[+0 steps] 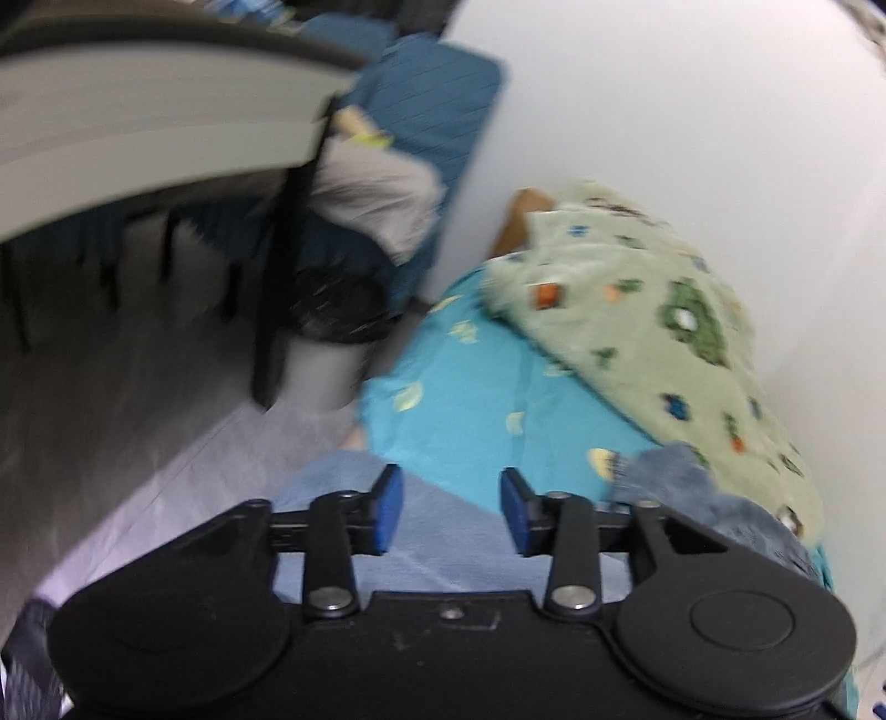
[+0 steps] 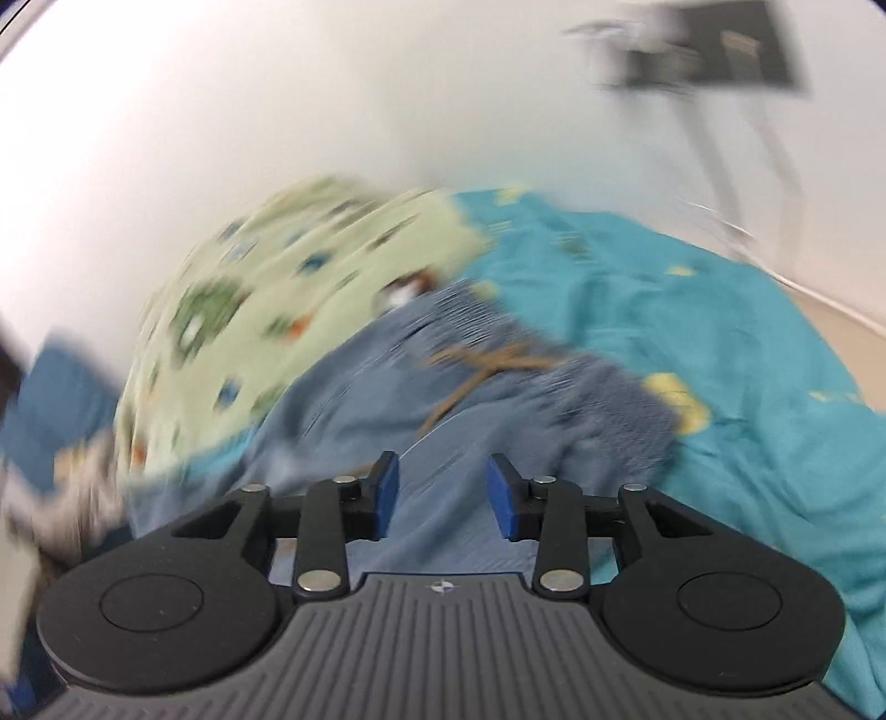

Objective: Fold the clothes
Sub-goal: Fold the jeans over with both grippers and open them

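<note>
A blue-grey garment (image 2: 354, 387) with a gathered waistband and a brown drawstring (image 2: 487, 360) lies spread on a turquoise bedsheet (image 2: 720, 332). My right gripper (image 2: 443, 493) hovers over its near part, jaws open, with nothing pinched between the blue pads (image 2: 385, 495). In the left wrist view, my left gripper (image 1: 451, 509) is also open over a pale blue stretch of the garment (image 1: 426, 531); the darker waistband (image 1: 681, 476) shows to its right. A light green patterned cloth (image 1: 653, 332) (image 2: 277, 277) lies bunched behind the garment. Both views are blurred.
The turquoise sheet (image 1: 470, 399) ends at the bed's left edge, above grey floor (image 1: 111, 443). Beyond stand a pale tabletop (image 1: 138, 111), a black bin (image 1: 338, 315) and a blue chair (image 1: 443, 111). A white wall (image 2: 332, 83) backs the bed. A dark stand (image 2: 709, 50) is upper right.
</note>
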Demonstrator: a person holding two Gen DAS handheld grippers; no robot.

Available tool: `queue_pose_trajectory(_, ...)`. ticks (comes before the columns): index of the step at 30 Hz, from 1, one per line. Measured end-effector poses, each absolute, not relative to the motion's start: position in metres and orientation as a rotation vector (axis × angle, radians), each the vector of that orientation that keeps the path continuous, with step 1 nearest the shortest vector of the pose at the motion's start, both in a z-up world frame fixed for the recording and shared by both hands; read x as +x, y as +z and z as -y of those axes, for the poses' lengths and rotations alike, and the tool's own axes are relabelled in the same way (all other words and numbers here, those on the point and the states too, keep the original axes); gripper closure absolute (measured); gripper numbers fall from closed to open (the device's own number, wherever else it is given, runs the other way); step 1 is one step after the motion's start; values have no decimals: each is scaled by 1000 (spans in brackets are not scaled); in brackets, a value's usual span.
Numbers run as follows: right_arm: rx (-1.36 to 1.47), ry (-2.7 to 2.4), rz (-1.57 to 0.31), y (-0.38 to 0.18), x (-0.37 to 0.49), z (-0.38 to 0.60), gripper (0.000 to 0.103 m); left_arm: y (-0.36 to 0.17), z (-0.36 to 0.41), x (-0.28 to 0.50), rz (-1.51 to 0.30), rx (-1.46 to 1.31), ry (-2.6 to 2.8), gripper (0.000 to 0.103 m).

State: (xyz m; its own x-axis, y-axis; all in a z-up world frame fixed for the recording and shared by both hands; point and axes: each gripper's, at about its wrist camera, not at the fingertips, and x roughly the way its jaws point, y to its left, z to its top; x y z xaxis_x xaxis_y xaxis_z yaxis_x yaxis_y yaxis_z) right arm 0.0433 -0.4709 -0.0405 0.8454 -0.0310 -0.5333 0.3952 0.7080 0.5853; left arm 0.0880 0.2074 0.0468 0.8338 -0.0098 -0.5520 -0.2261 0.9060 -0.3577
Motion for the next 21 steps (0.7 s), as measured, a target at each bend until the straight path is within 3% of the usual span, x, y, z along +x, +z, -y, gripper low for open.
queue_pose_trajectory(8,927,-410,-716,-105,78,514,51,53,-90,93,-574,-285,-81,49)
queue_pose_trajectory(11,937,-420,-764,-122,86,519,36,39,-58,103,-616,-293,-123,49)
queue_pose_trajectory(15,991,-393,-760,-141,95,525,34,14,-33,121,-665,-339,-166,49)
queue_pose_trajectory(17,1008,-377,-702,-144,99,529,35,1,-28,126,-686,-330,-165,49)
queue_pose_trajectory(21,918,-355,-688,-149,109,527,57,-20,-36,136,-729,-337,-117,49)
